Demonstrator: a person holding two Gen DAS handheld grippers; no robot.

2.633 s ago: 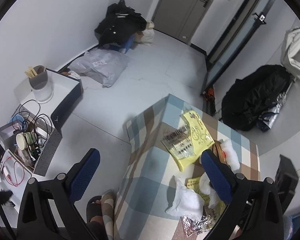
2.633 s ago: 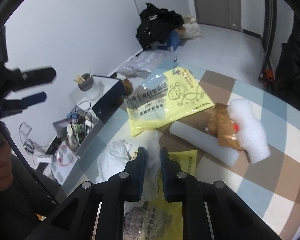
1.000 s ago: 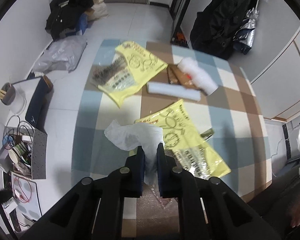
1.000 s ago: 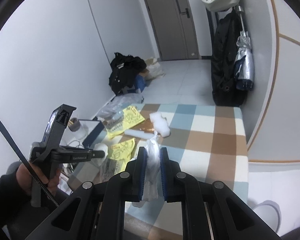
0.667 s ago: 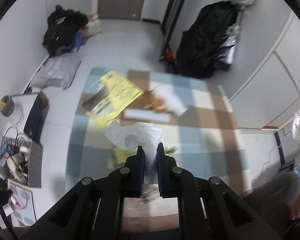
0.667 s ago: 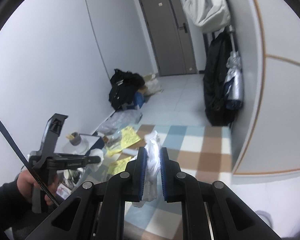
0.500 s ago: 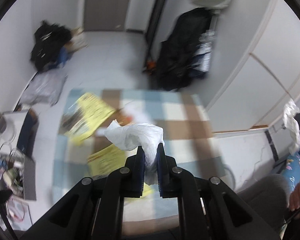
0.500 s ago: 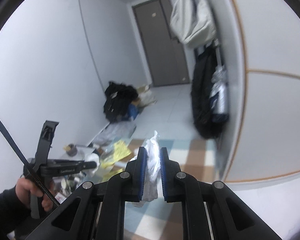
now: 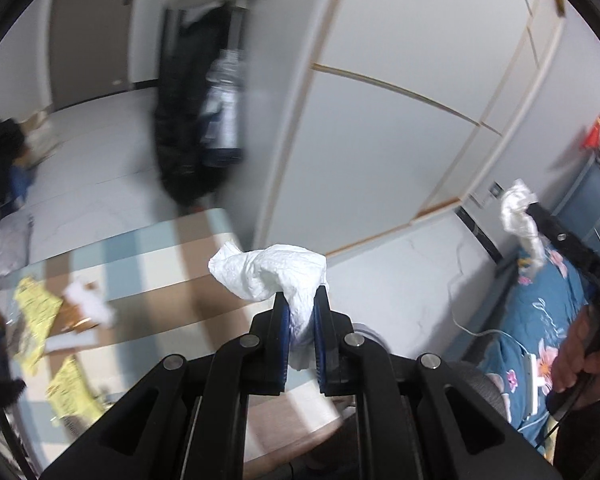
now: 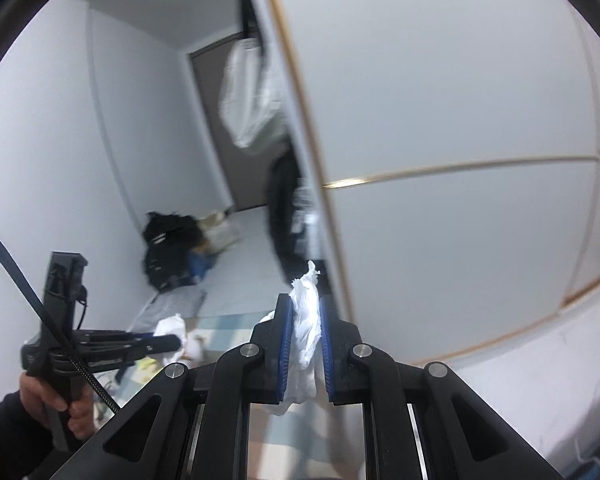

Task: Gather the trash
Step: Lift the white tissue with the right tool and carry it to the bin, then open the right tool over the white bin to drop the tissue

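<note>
Left wrist: both tools (image 9: 300, 320) (image 10: 303, 332) clamp crumpled tissue (image 9: 276, 274).

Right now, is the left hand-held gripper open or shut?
Shut: the left hand-held gripper pinches a crumpled white tissue between its blue pads, lifted above the checkered table.

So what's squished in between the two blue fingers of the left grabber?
A crumpled white tissue, pinched between the left gripper fingers; the left wrist view shows it.
</note>
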